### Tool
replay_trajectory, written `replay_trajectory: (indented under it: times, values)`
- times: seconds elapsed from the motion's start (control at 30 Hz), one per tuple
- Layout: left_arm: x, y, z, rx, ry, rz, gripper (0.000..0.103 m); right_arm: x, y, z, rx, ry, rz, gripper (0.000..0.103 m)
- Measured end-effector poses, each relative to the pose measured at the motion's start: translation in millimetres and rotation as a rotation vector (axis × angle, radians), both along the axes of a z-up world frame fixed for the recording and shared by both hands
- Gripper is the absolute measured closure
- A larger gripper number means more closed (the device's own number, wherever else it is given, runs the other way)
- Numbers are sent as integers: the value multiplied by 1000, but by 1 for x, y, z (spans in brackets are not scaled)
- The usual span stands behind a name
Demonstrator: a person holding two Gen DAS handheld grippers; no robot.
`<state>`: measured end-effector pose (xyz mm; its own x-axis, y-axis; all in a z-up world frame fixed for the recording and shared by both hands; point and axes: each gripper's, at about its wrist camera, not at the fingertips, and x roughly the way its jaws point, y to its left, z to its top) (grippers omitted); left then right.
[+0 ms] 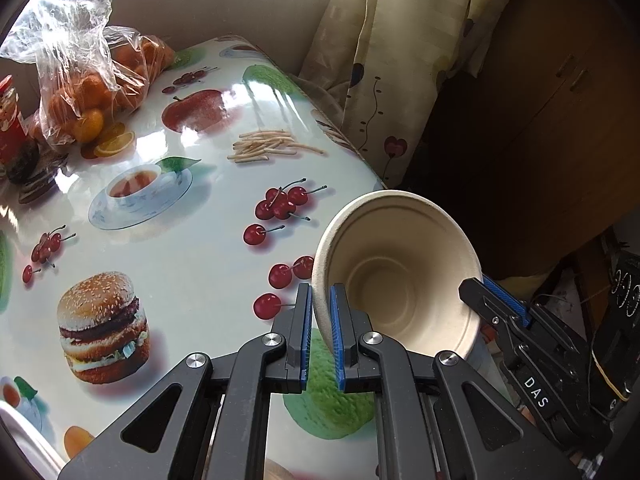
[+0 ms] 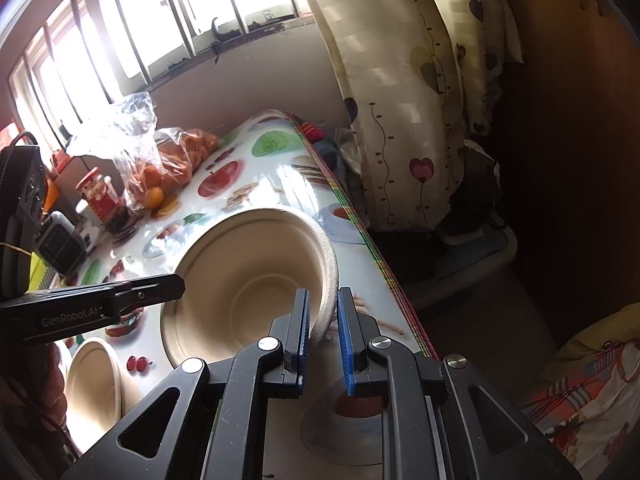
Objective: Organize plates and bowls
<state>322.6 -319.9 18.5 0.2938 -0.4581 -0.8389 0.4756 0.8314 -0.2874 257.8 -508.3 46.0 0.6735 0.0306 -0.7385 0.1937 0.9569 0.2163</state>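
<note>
A beige paper bowl (image 1: 400, 272) is held tilted above the table's right edge by both grippers. My left gripper (image 1: 321, 300) is shut on its left rim. My right gripper (image 2: 323, 304) is shut on its right rim; the bowl (image 2: 248, 280) fills the middle of the right wrist view. The right gripper also shows in the left wrist view (image 1: 496, 300) at the bowl's right rim. The left gripper's finger (image 2: 152, 290) shows in the right wrist view at the bowl's left rim. A second beige bowl (image 2: 96, 384) sits on the table at lower left.
The table (image 1: 192, 248) has a glossy cloth printed with fruit and food. A plastic bag of oranges (image 1: 88, 92) and a red jar (image 1: 10, 120) stand at the far left. A curtain (image 1: 392, 60) hangs past the right edge. A white plate rim (image 1: 20, 436) is at lower left.
</note>
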Motion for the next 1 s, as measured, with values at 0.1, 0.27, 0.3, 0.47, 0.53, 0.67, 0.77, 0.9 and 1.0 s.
replay_trajectory:
  times: [0.1,0.27,0.3,0.47,0.53,0.67,0.77,0.9,1.0]
  values:
    - [-3,2,6,0,-17,2,94,-3,3,4,-4,-6,3,89]
    - [-10,9,14,-4,-35,6,94,-9,9,11,0,-18,7,89]
    - [-11,11,15,-6,-36,8,94,-10,9,13,3,-20,9,89]
    - [-18,22,21,-25,-39,20,94,-16,18,22,-2,-29,21,89]
    - [-22,27,24,-30,-42,25,94,-19,23,26,-5,-36,26,89]
    - [-28,38,30,-42,-52,37,94,-25,32,34,-9,-49,42,89]
    - [-33,46,34,-50,-61,45,94,-29,39,38,-9,-57,50,89]
    - [-39,57,39,-58,-69,56,94,-32,48,41,-9,-62,63,89]
    - [-43,65,43,-64,-75,66,94,-35,56,45,-11,-67,74,89]
